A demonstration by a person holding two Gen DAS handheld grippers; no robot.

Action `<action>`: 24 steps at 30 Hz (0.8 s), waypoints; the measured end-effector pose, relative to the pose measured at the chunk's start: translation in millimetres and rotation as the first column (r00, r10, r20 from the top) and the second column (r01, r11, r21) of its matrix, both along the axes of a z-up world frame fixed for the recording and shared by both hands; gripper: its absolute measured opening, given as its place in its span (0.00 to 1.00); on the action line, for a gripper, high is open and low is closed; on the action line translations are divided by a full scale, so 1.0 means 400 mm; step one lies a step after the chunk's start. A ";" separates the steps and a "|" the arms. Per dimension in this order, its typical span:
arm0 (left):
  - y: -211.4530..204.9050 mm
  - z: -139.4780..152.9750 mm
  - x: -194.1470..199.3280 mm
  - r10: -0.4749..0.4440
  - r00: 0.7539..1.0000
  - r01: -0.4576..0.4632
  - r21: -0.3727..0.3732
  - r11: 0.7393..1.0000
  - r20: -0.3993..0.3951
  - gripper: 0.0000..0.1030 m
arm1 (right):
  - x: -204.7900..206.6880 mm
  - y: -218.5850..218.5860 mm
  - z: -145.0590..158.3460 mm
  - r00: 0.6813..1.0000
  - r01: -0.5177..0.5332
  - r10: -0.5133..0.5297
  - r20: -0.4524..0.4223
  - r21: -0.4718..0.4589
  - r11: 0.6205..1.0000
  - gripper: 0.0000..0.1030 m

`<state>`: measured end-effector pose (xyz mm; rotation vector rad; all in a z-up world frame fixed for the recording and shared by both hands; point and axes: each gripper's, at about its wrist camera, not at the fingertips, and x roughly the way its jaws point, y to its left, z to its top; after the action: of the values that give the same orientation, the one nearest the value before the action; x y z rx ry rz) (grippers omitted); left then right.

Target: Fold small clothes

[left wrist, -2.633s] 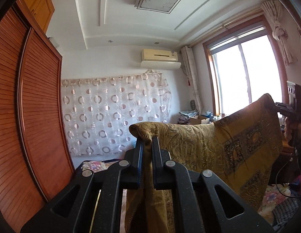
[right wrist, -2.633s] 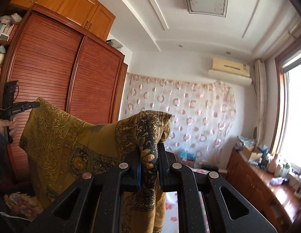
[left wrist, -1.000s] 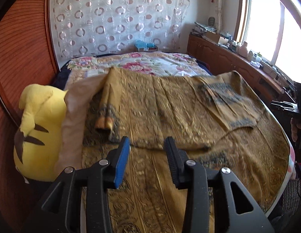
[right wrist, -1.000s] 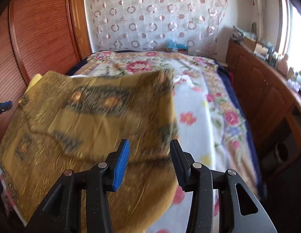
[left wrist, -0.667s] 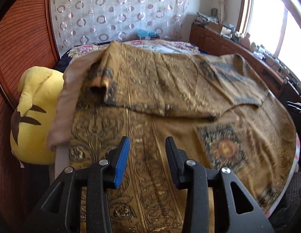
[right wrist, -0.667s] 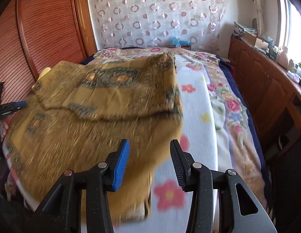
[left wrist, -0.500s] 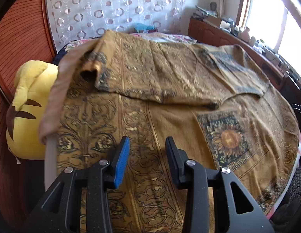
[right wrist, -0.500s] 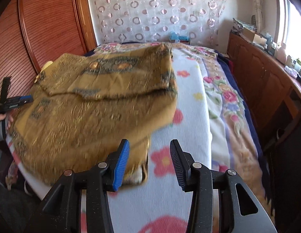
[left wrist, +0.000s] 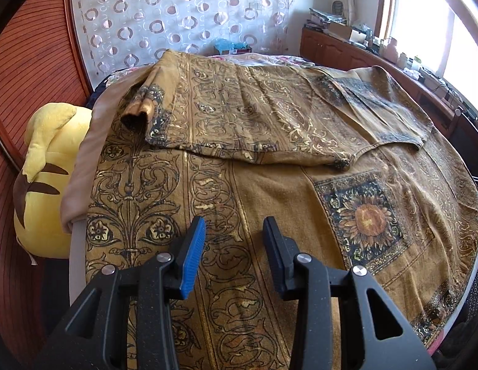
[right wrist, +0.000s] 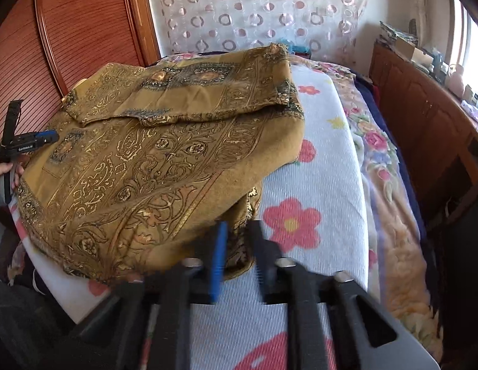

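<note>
Nearest to us, the right hand-held gripper (right wrist: 239, 246) is blurred. Its jaws have just been closing and now stand pressed nearly together, pinching the near corner of the golden cloth (right wrist: 146, 154), whose hem shows in the narrow slot between the blue pad and the black one. That corner hangs at the front edge of the bed (right wrist: 325, 169), on its flowered blanket.

Seen from its own wrist camera, the left hand-held gripper (left wrist: 234, 240) is spread. It hovers over the near part of the golden cloth (left wrist: 269, 191) with nothing between its pads. We also see it from the right wrist, at the cloth's left edge, gripped by a person's hand (right wrist: 4, 172).

The cloth lies spread across the bed, and a sunflower square (left wrist: 367, 219) shows to the right of the left jaws. Farther back its upper part is doubled over onto the lower, with the folded edge (left wrist: 254, 157) running across.

A yellow plush toy (left wrist: 44, 185) sits beside the bed on the left, against the wooden wardrobe (right wrist: 84, 15). A wooden sideboard (right wrist: 424, 108) runs along the right. A curtain with ring shapes (left wrist: 177, 15) hangs behind the bed.
</note>
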<state>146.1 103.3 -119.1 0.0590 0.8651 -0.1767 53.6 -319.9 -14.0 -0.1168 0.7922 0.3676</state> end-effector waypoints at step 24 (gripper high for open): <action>0.000 0.000 0.000 0.001 1.000 -0.001 -0.001 1.000 0.000 0.39 | -0.050 -0.014 0.071 0.982 0.107 -0.115 0.152 0.060 0.992 0.24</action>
<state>146.2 103.1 -119.1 0.0574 0.8649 -0.1767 33.4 -325.5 14.4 -0.0520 0.6319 0.2694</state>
